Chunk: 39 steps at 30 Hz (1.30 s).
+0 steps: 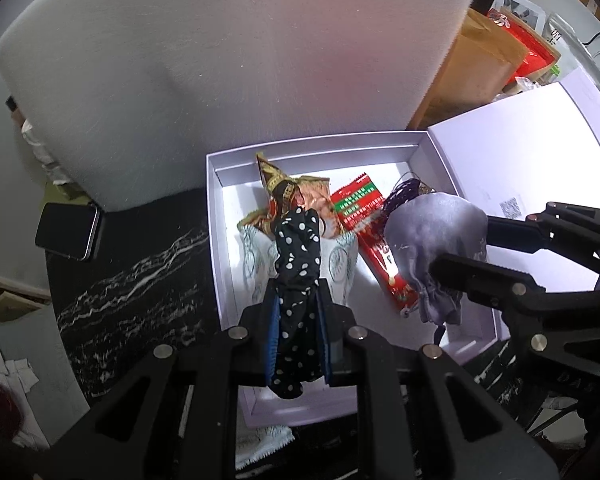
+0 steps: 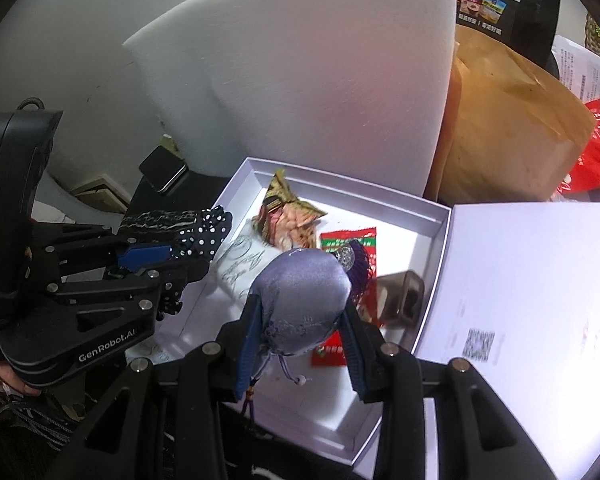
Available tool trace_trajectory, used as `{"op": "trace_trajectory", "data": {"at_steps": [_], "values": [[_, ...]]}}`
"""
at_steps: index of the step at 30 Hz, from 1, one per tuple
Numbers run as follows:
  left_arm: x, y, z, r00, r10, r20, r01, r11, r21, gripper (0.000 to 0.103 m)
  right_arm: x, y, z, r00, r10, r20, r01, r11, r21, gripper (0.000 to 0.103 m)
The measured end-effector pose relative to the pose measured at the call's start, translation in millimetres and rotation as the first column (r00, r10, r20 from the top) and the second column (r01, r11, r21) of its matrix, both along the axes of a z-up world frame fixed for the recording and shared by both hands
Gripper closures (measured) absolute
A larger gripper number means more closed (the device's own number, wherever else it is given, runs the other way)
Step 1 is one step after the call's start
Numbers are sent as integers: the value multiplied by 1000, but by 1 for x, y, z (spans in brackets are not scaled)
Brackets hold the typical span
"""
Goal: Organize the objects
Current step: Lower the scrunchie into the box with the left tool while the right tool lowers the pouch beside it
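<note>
L gripper (image 1: 298, 312) clamped, R gripper (image 2: 300, 320) clamped, both tilted down

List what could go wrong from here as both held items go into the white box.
1. The right claw pinches the round silk pouch near its base; it might slip out.
2. The white box already holds snack packets, so the polka-dot cloth in the left claw may pile on them.
3. The two claws sit close and could collide.

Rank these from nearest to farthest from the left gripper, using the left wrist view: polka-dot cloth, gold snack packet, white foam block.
1. Polka-dot cloth: clamped between the left gripper's fingers.
2. Gold snack packet: just beyond the cloth's tip, inside the white box.
3. White foam block: behind the box.
</note>
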<state>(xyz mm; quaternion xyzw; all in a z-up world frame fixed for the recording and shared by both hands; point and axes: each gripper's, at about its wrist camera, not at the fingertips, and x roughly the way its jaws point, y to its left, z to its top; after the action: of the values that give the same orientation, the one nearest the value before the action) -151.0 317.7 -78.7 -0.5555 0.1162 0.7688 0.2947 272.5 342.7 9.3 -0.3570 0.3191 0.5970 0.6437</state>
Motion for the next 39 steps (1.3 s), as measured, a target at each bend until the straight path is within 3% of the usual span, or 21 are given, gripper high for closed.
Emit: {"op": "trace_trajectory", "data": {"at_steps": [16,39], "values": [[-32,42,-35,1000,-27,7,27,999,20,88,32,35,-16,997,-69,35,69,998,-5,65],[-28,63,-66,999,-41,31,40,999,19,88,36,46,-49,993,-117,22,118,991,-64,64]]}}
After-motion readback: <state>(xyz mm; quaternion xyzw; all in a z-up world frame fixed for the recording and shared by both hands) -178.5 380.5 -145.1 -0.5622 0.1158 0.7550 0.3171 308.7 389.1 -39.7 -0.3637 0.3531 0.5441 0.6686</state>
